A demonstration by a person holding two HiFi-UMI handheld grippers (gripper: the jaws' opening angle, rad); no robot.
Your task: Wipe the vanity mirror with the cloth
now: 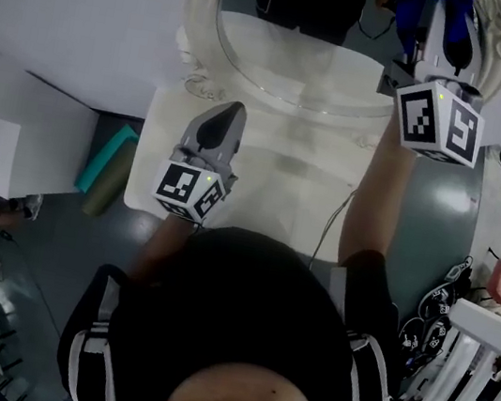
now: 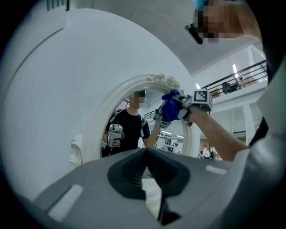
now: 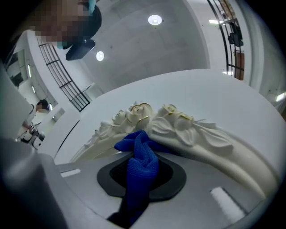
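We see the right gripper clamped on a bunched, bright-blue woven cloth, raised to the upper right of the head view. The cloth's free end appears to touch the frame just under the carved cream roses that crown the oval, white-framed vanity mirror; we judge that this puts the wipe at the top edge of the glass. The left gripper sits low, left of centre in the head view, over the white vanity tabletop, its jaws closed on nothing; we take it as parked clear so the wiping arm has room. The tabletop looks smooth and bare apart from a thin grey cord trailing toward its front edge; a plain white wall backs the mirror; dull green-grey floor shows at the sides, with a teal block at the left. In the right gripper view a grey ceiling with round lamps and railed balconies fills the upper frame.
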